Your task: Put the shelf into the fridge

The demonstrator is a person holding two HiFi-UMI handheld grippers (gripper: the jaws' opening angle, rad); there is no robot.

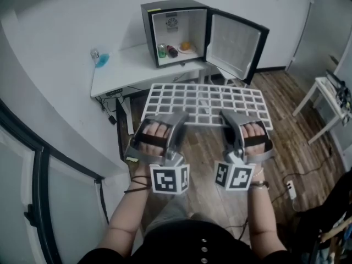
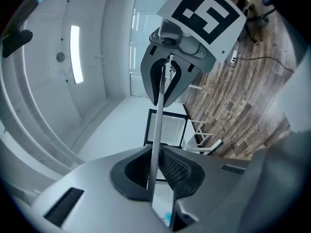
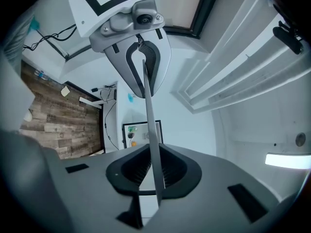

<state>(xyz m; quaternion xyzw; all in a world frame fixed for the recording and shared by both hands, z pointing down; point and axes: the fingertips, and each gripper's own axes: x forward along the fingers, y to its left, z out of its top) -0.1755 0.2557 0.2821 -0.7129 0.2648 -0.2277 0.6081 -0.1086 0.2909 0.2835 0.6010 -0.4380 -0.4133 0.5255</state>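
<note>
You're holding the flat, rectangular white grid shelf (image 1: 206,104) level in the air, its long side running across in front of you and its near edge pointing toward you. Its rows of open square cells are showing plainly from above. It is hanging well apart from the small black fridge (image 1: 175,5), which is standing upright on the white table (image 1: 121,70) ahead. Its door (image 1: 235,42) is standing wide open to the right, and the white interior is facing you.
</note>
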